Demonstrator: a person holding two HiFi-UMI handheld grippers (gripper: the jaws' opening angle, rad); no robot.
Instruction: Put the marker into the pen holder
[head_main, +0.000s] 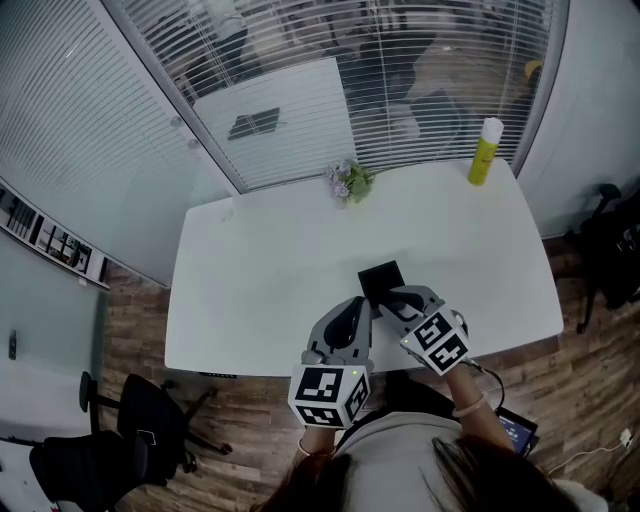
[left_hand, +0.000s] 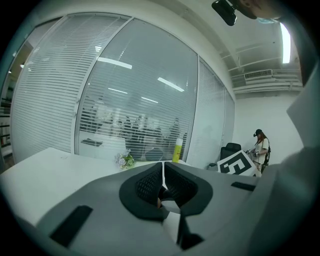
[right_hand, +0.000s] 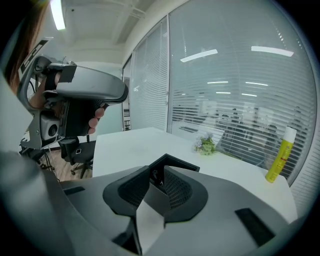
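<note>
Close in at the front edge, the left hand-held gripper (head_main: 366, 305) has its jaws pressed together. The right hand-held gripper (head_main: 388, 299) is closed too, tips at the black square pen holder (head_main: 380, 277) on the white surface (head_main: 260, 290). The marker can't be made out.

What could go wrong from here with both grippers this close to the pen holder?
The left gripper and right gripper crowd the pen holder; they might knock each other or shove it. No marker shows clearly in any view, so a drop could go unnoticed.
</note>
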